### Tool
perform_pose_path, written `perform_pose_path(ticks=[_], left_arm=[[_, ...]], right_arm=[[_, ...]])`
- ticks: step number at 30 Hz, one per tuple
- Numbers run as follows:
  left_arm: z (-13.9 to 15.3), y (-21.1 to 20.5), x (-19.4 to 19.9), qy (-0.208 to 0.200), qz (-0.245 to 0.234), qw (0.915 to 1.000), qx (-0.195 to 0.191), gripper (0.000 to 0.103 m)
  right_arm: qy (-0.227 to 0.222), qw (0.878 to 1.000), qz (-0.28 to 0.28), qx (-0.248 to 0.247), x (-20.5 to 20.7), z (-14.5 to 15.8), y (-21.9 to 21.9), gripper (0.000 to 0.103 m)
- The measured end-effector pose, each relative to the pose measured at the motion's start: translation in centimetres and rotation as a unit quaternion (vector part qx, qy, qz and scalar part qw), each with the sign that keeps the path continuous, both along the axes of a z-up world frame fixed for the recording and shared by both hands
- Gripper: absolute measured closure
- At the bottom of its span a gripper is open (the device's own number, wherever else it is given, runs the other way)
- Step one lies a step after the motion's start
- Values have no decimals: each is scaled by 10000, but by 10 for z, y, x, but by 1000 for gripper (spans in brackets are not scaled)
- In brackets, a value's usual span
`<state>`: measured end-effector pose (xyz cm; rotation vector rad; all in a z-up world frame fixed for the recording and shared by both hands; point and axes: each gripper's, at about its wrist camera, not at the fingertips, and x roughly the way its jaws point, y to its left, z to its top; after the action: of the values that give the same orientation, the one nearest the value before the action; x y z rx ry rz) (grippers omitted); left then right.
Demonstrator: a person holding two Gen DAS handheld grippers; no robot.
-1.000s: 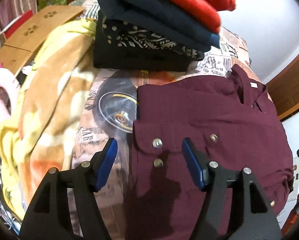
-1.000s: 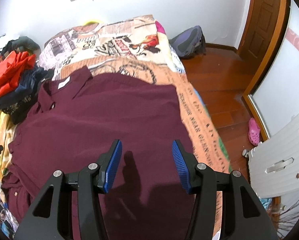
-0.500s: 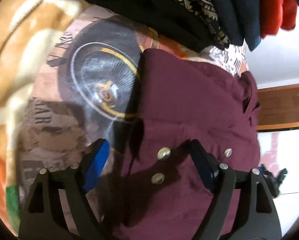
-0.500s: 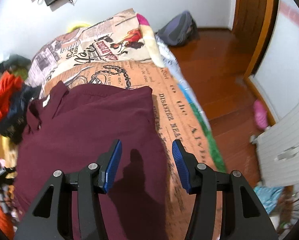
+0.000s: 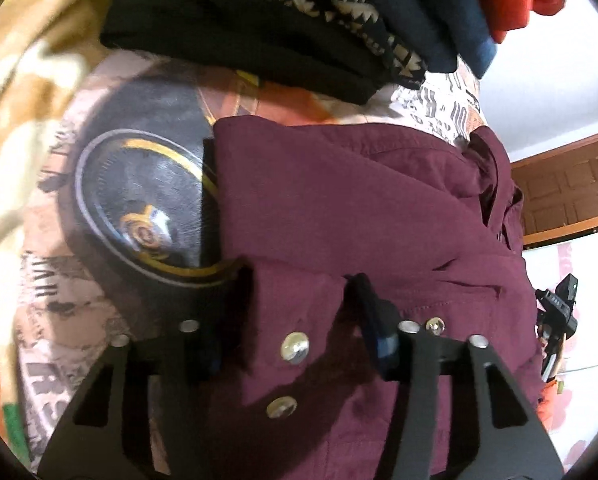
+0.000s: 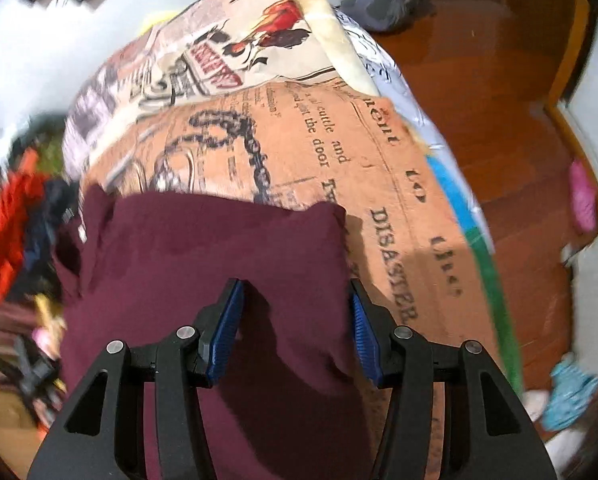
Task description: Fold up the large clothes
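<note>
Both my grippers have dropped low onto the large maroon button-up shirt (image 5: 339,208) lying flat on the newspaper-print bedspread (image 6: 399,168); my left gripper (image 5: 295,336) straddles its left edge, my right gripper (image 6: 295,332) its right edge, fingers spread, nothing pinched yet; the fold can begin.

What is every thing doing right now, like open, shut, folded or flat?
Left gripper: open, jaws astride the shirt's snap-button edge.
Right gripper: open, jaws astride the shirt's side edge.
Maroon shirt: lying flat on the bed, partly folded, not gripped.
Pile of clothes: folded and stacked.
Bedspread: spread out under the shirt.
</note>
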<state>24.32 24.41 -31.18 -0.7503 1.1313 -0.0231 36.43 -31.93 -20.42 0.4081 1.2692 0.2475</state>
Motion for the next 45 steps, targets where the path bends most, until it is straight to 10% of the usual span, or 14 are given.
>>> perform_pose_path(ticks=[3,7,17,29,37,45], left_arm=[[17,0,-5,-181,-65,9998,91,76],[48,-9,-3,-370,-161,9981,468,85],[139,-21,24,-992,-68,9869,1274,87],[80,-30,51,-83,-99,9776,2103,79],[85,-41,43,-48,-216,9652,2607,71],[126,-56,14,-399,-202,9565,2882,51]], right_arm=[[-90,9999,65,-61,-5,4,3,57],[-373,9975,297,-519,-10,18,9,90],[-1176,9901,417,-641,-14,92,11,96],[-650,9915,388,-1056,6,33,15,95],[-845,9800,638,-1682,-8,50,26,91],[-1397,9593,1202,-2139,-61,83,46,55]])
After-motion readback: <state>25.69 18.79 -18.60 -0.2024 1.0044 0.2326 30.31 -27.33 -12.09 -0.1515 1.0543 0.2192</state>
